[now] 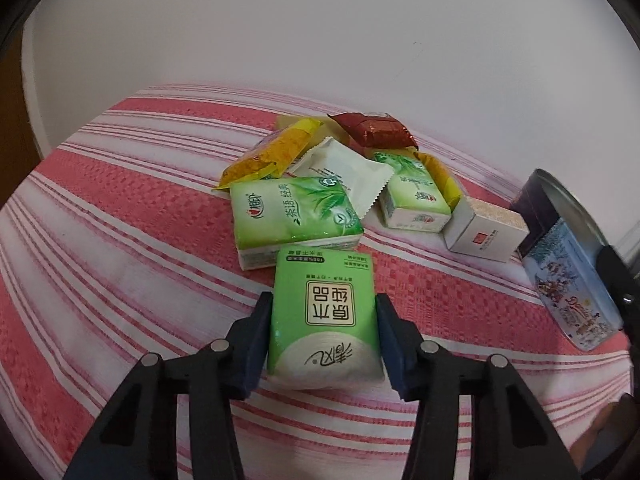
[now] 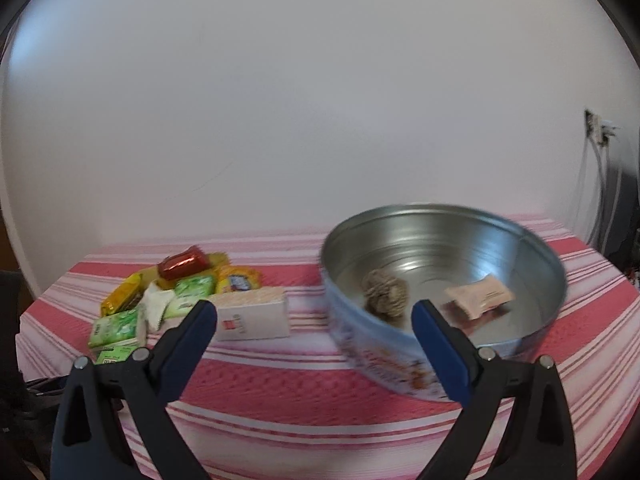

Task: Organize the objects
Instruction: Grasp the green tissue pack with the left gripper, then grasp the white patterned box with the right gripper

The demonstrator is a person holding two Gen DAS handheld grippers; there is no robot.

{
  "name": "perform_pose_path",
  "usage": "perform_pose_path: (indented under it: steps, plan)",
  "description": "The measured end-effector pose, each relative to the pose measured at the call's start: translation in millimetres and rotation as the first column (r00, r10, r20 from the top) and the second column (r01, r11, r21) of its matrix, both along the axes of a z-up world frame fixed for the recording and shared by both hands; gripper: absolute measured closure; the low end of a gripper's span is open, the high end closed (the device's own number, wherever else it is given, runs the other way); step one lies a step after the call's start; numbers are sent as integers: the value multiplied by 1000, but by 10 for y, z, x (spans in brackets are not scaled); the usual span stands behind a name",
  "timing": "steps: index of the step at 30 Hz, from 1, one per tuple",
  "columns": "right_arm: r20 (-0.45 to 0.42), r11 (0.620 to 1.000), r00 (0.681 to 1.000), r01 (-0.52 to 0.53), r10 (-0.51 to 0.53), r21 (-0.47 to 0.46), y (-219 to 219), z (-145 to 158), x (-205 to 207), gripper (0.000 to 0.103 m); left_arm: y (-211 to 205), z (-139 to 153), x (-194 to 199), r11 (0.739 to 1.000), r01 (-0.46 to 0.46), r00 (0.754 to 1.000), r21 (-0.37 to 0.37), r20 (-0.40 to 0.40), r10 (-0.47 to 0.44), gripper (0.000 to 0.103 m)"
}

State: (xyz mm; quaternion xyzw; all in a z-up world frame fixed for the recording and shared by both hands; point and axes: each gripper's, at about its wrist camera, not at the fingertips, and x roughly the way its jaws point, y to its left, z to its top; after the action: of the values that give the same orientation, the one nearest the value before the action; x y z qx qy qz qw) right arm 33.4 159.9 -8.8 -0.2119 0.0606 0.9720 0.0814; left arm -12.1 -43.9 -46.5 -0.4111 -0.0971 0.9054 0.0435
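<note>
Soft, even, fairly dim indoor light fills both views, with a faint pink cast on the wall (image 1: 320,32). Shadows are weak. Fisheye bending curves the striped cloth (image 1: 100,240), and black vignette fills the corners. The left view is sharp at centre. The right view is smeared: the tin (image 2: 440,280) at 3 o'clock blurs, with dull glare inside.

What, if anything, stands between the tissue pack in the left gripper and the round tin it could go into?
The white box lies off that line, so nothing visible blocks it. From the green tissue pack, clamped in the left gripper, only bare striped cloth runs to the open round tin at right.
</note>
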Motion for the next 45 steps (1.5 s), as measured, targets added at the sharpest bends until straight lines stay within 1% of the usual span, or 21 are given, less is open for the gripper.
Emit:
perform_pose_path:
  steps: [2,5,7,10,12,16,20,23,28,29,30,31,32,36,38,41,43,45]
  plan:
    - [23,1000,1000,-19,19,-6,-51,-20,-67,4,-32,12,9,1000,4,1000,7,-2,-4,52]
    - [59,999,997,-48,49,-14,-125,-63,-186,4,-104,37,31,1000,-17,1000,12,-21,18,52]
    - [87,997,994,-71,73,-34,-165,-97,-276,4,-150,97,77,1000,-28,998,9,-59,28,52]
    - [123,994,987,-94,100,-54,-234,-142,-419,4,-236,227,151,998,-57,988,-6,-142,55,52]
    - [150,994,983,-96,104,-58,-290,-176,-529,4,-249,329,126,995,-84,979,-56,-190,72,52]
    - [219,992,969,-102,116,-77,-353,-258,-802,4,-260,437,-43,991,-92,974,-92,-215,70,52]
    - [290,991,949,-98,121,-93,-410,-363,-1035,4,-191,489,-259,982,-114,969,-148,-233,77,52]
    - [336,992,936,-78,106,-98,-410,-422,-1148,4,-170,494,-378,978,-130,966,-164,-244,87,52]
    - [356,992,929,-64,98,-106,-384,-455,-1275,4,-205,412,-437,973,-140,969,-185,-229,96,52]
    - [362,992,927,-66,102,-110,-383,-464,-1294,6,-216,407,-444,972,-143,969,-187,-228,99,52]
    - [370,991,922,-71,110,-117,-382,-480,-1309,11,-211,414,-434,972,-144,968,-186,-230,99,52]
    - [373,989,920,-78,119,-125,-380,-487,-1311,18,-205,415,-441,972,-145,967,-186,-232,100,52]
    - [366,988,923,-80,122,-129,-369,-481,-1300,20,-199,411,-435,971,-146,967,-189,-235,100,52]
    - [337,982,927,-124,165,-141,-372,-438,-1247,20,-197,396,-437,965,-162,965,-207,-236,111,52]
    - [283,981,943,-148,178,-122,-411,-356,-1116,20,-199,397,-429,962,-174,963,-211,-240,121,52]
    - [188,981,963,-185,192,-57,-513,-192,-912,20,-198,393,-434,955,-193,959,-225,-250,134,52]
    - [116,979,972,-202,203,-23,-570,-68,-779,20,-183,391,-425,952,-198,957,-234,-254,137,52]
    - [67,978,976,-207,206,5,-593,0,-711,20,-155,393,-415,949,-203,956,-241,-257,139,52]
